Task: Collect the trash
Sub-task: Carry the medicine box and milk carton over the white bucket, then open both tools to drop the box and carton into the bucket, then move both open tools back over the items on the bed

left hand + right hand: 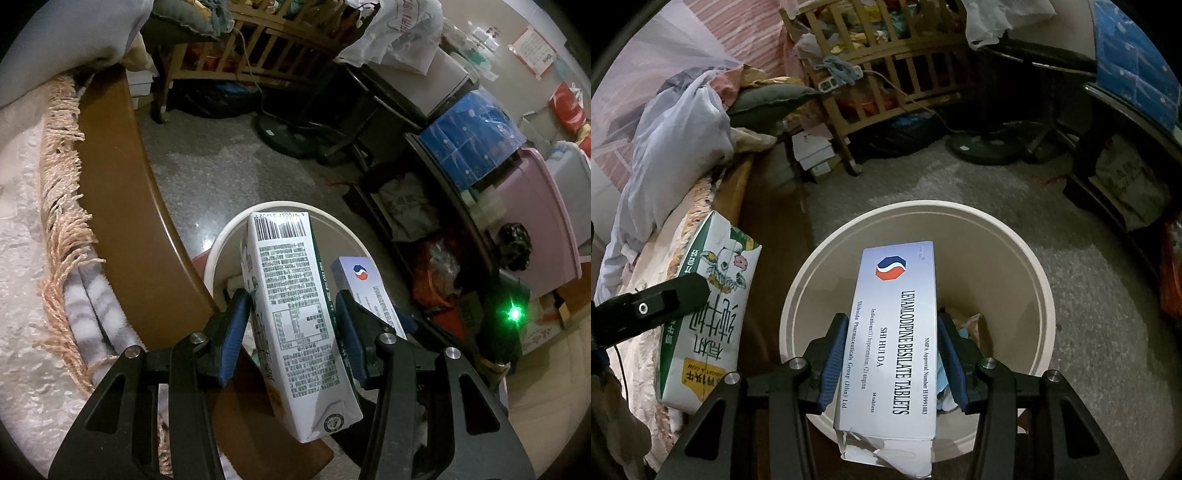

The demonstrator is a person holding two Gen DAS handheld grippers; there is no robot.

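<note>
Inspector: Trash in hand, two items. On the left, the milk carton, white with a barcode and dense print, sits clamped between the blue pads of the left gripper. Its long axis runs straight out along the fingers, far end tipped over the near rim of the white bin.

Clerk: And the bed edge?

Inspector: The fringed bedspread and the wooden bed frame lie to the left of that gripper, with the bin just beside the frame on the stone floor.

Clerk: The right side?

Inspector: The right gripper is closed on the tablet box, pale with a red and blue emblem and English print, torn open at the near end. Its long axis also points forward and down, and from the right wrist view it hangs squarely over the bin's mouth.

Clerk: Which hand is better placed?

Inspector: In my judgement the right. Its box is centred above the opening. The carton appears to be over the bin's left rim area, so it may want a small shift inward before release. Some trash already lies at the bottom.

Clerk: Risk?

Inspector: The carton could catch the rim and fall outside.
</note>
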